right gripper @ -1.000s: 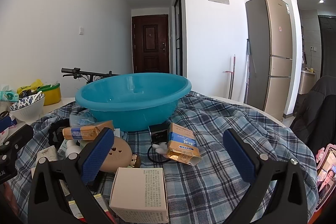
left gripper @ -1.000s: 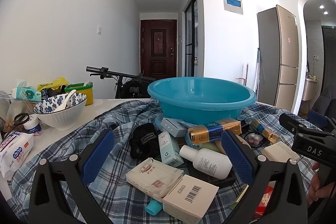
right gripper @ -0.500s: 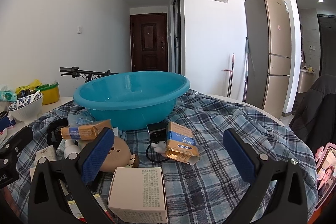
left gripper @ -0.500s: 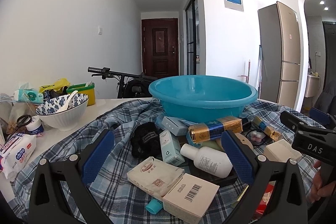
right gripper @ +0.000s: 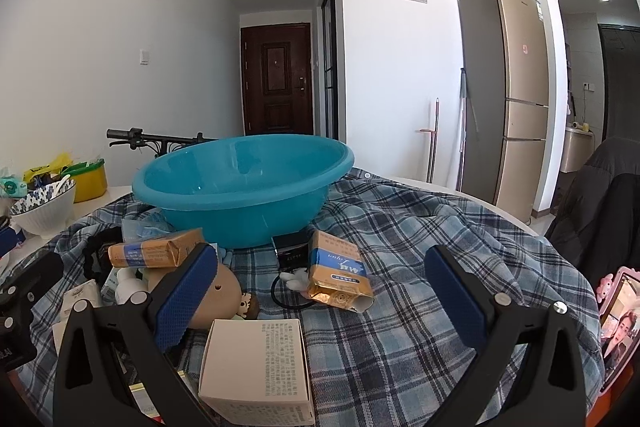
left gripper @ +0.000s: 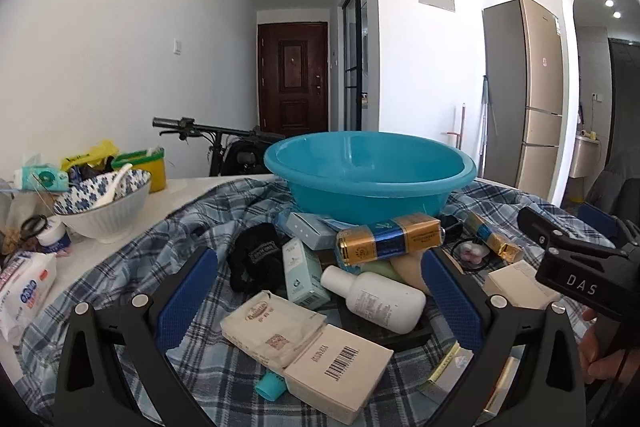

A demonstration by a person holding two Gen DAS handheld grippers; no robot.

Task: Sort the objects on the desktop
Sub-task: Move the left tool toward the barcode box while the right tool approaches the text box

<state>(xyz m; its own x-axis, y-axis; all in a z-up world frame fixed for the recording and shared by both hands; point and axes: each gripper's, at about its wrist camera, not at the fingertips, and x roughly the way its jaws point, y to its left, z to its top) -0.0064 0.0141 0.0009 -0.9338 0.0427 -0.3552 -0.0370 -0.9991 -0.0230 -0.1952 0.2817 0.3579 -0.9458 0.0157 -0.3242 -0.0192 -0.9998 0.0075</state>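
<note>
A blue basin [left gripper: 370, 177] [right gripper: 240, 187] stands on the plaid cloth, with a pile of small items in front of it. My left gripper [left gripper: 320, 297] is open above a white bottle [left gripper: 374, 299], a teal-white carton [left gripper: 300, 273], a cream packet [left gripper: 274, 327] and a barcode box [left gripper: 340, 367]. A gold-blue box [left gripper: 390, 241] leans on the basin. My right gripper [right gripper: 320, 299] is open over the cloth, with a white box [right gripper: 256, 363] below it and a gold-blue carton [right gripper: 338, 275] ahead. A tan plush toy [right gripper: 218, 297] lies by its left finger.
A blue-patterned bowl [left gripper: 102, 203] with a spoon, a yellow tub [left gripper: 142, 169] and tissue packs [left gripper: 24, 287] sit on the white table at left. A black hair band [left gripper: 254, 261] lies on the cloth. A phone [right gripper: 618, 319] sits at the right edge. A fridge [right gripper: 508, 87] stands behind.
Both grippers have risen and tilted slightly, so the table items sit a little lower in view. Nothing was picked up or let go.
</note>
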